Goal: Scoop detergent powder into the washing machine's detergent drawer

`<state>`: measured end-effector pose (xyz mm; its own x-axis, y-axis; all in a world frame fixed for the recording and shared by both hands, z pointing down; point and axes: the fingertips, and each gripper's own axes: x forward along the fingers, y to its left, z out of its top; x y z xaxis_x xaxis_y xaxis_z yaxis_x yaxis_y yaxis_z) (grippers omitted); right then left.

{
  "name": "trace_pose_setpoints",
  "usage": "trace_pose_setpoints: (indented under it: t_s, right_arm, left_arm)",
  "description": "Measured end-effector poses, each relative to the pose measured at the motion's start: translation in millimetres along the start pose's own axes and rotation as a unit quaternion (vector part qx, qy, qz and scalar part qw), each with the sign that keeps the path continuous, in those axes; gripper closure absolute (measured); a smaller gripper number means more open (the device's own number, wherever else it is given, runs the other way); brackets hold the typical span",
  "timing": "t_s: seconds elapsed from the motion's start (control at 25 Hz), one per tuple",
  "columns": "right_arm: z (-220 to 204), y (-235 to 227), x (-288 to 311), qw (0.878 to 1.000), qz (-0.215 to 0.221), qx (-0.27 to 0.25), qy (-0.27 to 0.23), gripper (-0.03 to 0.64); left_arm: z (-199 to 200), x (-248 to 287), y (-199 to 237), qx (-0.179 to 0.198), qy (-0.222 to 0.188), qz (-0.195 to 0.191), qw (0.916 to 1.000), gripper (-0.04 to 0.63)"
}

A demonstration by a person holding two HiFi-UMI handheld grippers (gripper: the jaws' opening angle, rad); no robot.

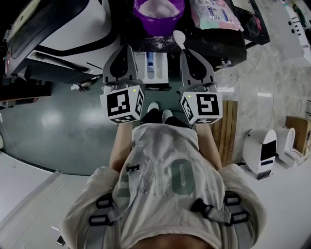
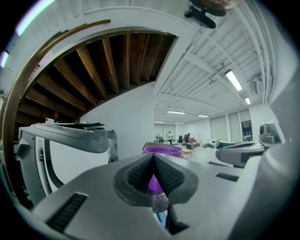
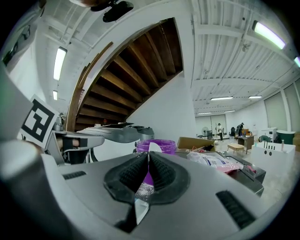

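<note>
Left claw (image 1: pixel 127 47), right claw (image 1: pixel 187 51): grey, apparently.

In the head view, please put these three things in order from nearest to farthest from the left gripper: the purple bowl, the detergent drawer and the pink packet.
Counted from the left gripper:
1. The detergent drawer, close beside it on its right.
2. The purple bowl, ahead and somewhat to the right.
3. The pink packet, farthest, to the right beyond the bowl.
</note>
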<state>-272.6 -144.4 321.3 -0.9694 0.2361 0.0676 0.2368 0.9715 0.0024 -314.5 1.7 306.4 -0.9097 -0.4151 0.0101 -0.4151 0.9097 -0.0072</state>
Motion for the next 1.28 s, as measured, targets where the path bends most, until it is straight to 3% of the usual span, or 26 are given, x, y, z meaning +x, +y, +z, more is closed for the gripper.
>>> trace_pose_setpoints:
  t_s: [0.24,0.56,0.96,1.12,1.28]
  right_arm:
    - [13,-18,24,1.000,-0.008,0.002,-0.015,0.606]
    - [62,-42,58,1.000,-0.012,-0.006,-0.003,0.606]
    - [72,-54,92,0.999,0.013,-0.029,0.024,0.606]
    - [74,-55,115,0.993,0.050,-0.079,0.071,0.606]
    - [68,-56,141,0.975,0.092,-0.150,0.134,0.606]
  left_arm:
    - [5,32,9,-0.009,-0.005,-0.006,0.9999,0.574]
    - [52,71,19,0.006,0.002,-0.011,0.9999,0.574]
    - [55,92,30,0.001,0.012,-0.001,0.9999,0.574]
    - [55,95,35,-0.006,0.011,0.000,0.9999,0.574]
    - [52,98,39,-0.009,0.012,0.000,0.9999,0.575]
